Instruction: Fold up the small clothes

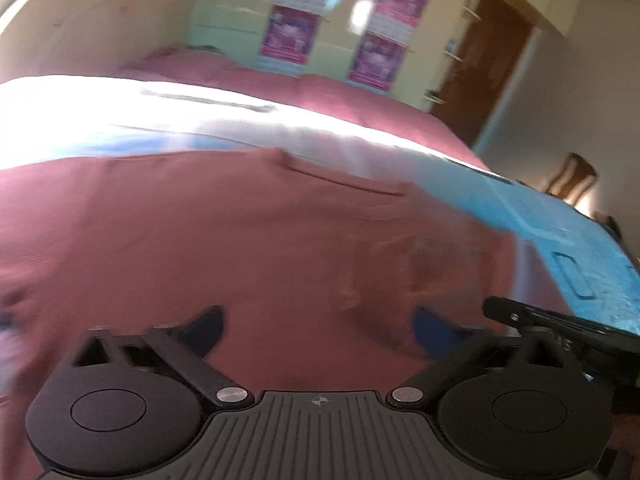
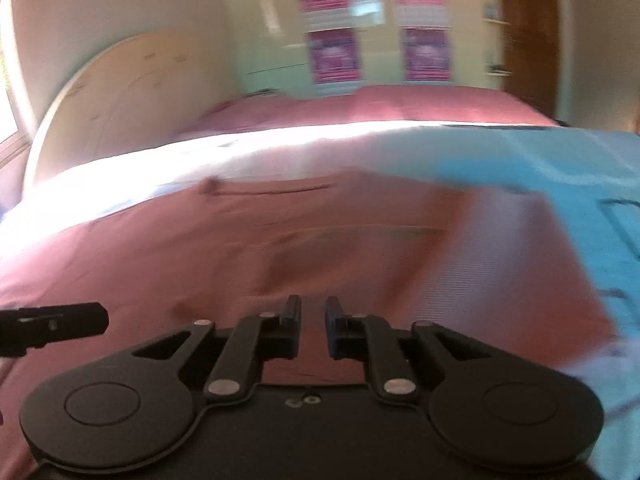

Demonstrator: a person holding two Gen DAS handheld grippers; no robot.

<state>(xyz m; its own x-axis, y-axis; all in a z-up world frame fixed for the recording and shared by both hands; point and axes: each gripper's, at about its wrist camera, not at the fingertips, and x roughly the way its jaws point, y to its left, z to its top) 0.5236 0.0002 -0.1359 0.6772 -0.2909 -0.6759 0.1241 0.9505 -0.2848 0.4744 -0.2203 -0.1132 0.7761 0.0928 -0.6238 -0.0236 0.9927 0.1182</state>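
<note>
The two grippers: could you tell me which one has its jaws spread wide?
The left gripper: its fingers stand far apart over the reddish garment, whereas the right gripper shows only a narrow gap.

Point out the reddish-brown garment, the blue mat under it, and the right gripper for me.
reddish-brown garment (image 2: 280, 240): right wrist view, middle of the cloth.
blue mat (image 2: 580, 168): right wrist view, bare part right of the garment.
right gripper (image 2: 313, 316): right wrist view, narrow gap between fingertips.

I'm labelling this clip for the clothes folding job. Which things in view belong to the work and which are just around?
Part of the job:
reddish-brown garment
blue mat under it
left gripper, fingers apart
right gripper, fingers nearly closed

Just around:
bed cover
posters
wooden door
chair
</note>
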